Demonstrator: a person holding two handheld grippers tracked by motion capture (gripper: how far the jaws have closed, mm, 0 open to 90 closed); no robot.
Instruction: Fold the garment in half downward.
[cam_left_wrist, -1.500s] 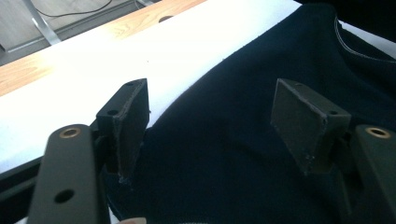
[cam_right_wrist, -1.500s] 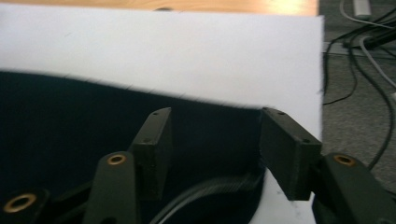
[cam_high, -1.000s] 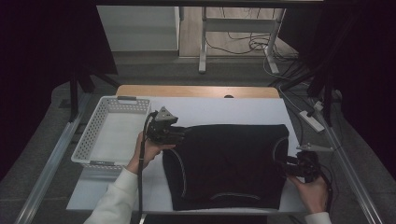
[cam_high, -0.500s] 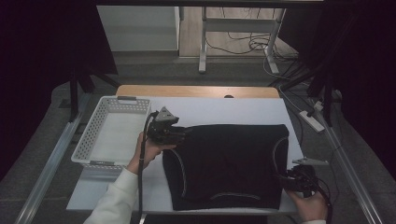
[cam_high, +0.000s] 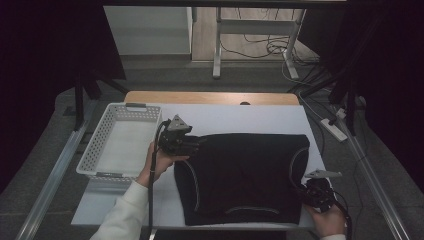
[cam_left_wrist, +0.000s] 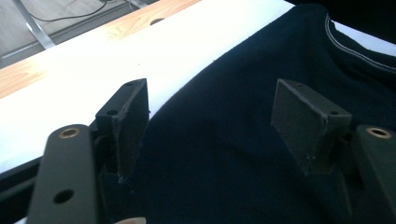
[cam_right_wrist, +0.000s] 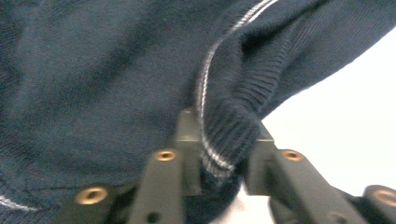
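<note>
Dark sweater (cam_high: 245, 177) spread flat on the white desk (cam_high: 240, 117), long axis running left to right across it, ribbed hem with pale stitching at the right edge. Near right corner of that hem pinched in the right tool (cam_right_wrist: 219, 154), jaws narrow and closed on the ribbed fold; seen from above low at the right of the desk (cam_high: 316, 192), beside the sweater's near right corner. Far left corner lying just ahead of the left tool (cam_left_wrist: 210, 121), jaws wide apart, cloth beneath and between them but not gripped; from above (cam_high: 186, 142) at the sweater's upper left edge. Diagonal corners thus covered, one held, one not. Likely next: left jaws closing on the cloth directly ahead before any lift or fold. White basket (cam_high: 97, 152) just left of the left hand, apart from the sweater.
</note>
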